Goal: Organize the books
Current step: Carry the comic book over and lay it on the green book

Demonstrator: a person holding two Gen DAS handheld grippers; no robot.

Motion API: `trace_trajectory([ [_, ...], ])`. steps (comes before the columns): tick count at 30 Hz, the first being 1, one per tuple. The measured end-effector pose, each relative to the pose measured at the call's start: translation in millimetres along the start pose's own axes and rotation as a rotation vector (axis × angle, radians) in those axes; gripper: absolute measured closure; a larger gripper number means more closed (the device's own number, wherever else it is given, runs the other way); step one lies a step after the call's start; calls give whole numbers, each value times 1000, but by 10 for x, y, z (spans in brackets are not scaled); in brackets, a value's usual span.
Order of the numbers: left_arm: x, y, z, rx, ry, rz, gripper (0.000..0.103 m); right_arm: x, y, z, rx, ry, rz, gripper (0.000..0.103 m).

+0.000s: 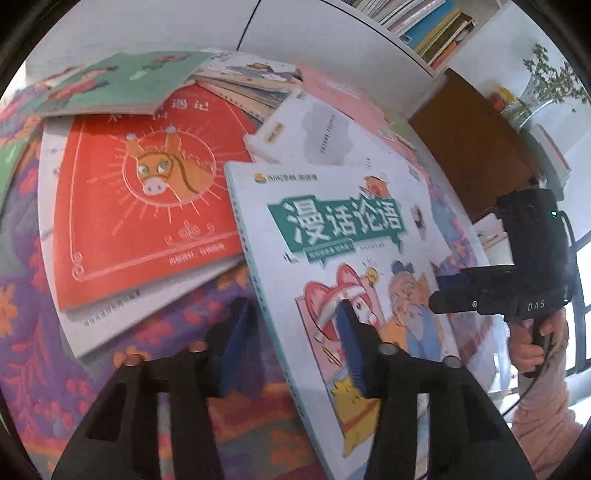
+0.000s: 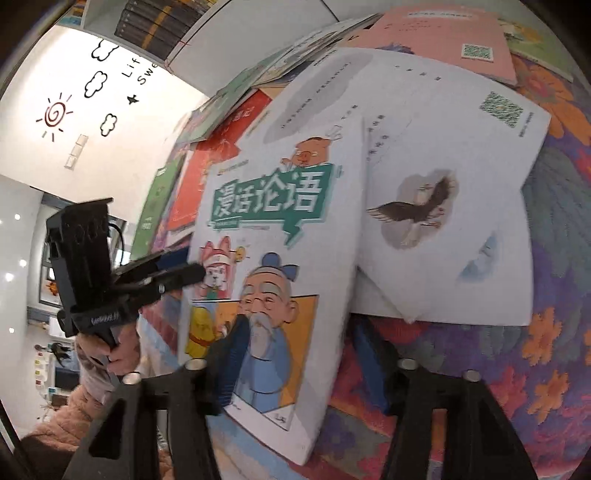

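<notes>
Right now I have the comic book tilted up off the desk, one hand-held gripper at each side edge. My left hand-held gripper straddles the spine edge: one pad lies on the cover, the other sits beyond the spine, so the jaws look wide and I judge they are not yet pinching. My right hand-held gripper stands the same way at the opposite edge, one finger on the old man's picture, the other past the edge over the flowered cloth; whether either truly grips, I cannot tell for sure.

The book leans against the white eagle book, with the red donkey book and a loose heap behind.

My worry: a thin, glossy cover held only by its edges may bow and slip out. If I close unevenly, it could twist and flop back onto the pile. Dragging it could shove the eagle book and the pink book further askew.
</notes>
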State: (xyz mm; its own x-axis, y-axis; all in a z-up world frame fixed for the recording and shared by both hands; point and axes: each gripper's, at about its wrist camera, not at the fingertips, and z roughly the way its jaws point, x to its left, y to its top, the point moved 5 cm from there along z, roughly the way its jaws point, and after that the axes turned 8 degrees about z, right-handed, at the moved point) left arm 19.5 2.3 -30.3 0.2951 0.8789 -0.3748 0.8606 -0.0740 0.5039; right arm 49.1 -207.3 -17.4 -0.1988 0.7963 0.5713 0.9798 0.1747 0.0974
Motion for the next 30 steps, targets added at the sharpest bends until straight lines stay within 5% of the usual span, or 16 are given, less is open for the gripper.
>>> trace_trajectory([
  [2, 25, 17, 8, -14, -4, -27, 65, -73, 16, -24, -10, -21, -7, 76],
  [3, 29, 23, 11, -16, -2, -38, 66, -106, 18, -33, -13, -22, -6, 77],
  [8, -16, 61, -29, 12, 34, -71, 72, -137, 15, -53, -16, 11, 44, 78],
  [11, -25, 102, -132, -11, 63, -59, 72, 35, 0, -66, -21, -50, 2, 78],
  [19, -61, 188, -306, -10, 126, -21, 72, 491, -36, -152, -35, 11, -36, 83],
  [30, 28, 166, -565, -37, 129, -27, 72, 832, -80, -164, -42, 22, -70, 83],
])
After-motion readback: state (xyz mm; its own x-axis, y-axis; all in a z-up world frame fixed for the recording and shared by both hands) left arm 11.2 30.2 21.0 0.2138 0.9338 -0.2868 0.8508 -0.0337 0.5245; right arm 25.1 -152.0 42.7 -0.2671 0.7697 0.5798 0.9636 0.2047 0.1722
